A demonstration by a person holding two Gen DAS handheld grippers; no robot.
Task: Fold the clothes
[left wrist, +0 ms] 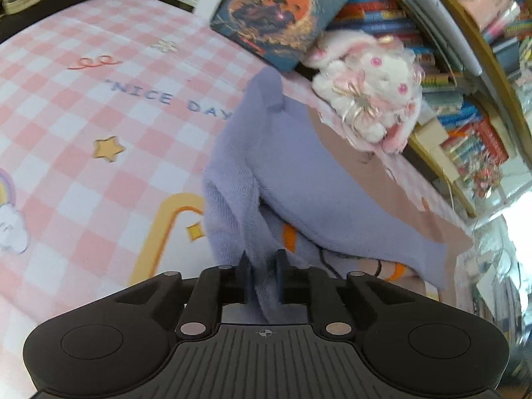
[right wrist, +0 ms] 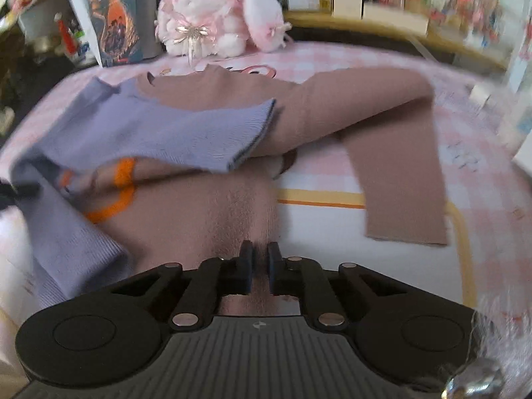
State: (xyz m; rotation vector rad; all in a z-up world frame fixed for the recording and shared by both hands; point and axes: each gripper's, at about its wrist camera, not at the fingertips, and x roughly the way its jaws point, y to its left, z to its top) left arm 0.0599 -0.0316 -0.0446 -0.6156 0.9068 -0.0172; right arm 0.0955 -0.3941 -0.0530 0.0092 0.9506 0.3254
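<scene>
A two-tone sweater lies on the pink checked bed sheet (left wrist: pixel 83 106): one half lilac (left wrist: pixel 282 166), the other half dusty brown (right wrist: pixel 332 99), with orange rings on its front. My left gripper (left wrist: pixel 262 266) is shut on a bunched fold of the lilac side, lifted off the sheet, and the lilac sleeve (right wrist: pixel 186 133) drapes across the body. My right gripper (right wrist: pixel 260 259) is shut on the brown hem (right wrist: pixel 232 206) near the bottom edge. The brown sleeve (right wrist: pixel 399 183) lies bent at the elbow, flat on the sheet to the right.
A white and pink plush rabbit (right wrist: pixel 212 13) sits at the head of the bed beside a picture book (left wrist: pixel 276 16). Shelves packed with books (left wrist: pixel 472 99) run along the far side. The sheet (right wrist: pixel 332 232) carries printed stars and yellow lines.
</scene>
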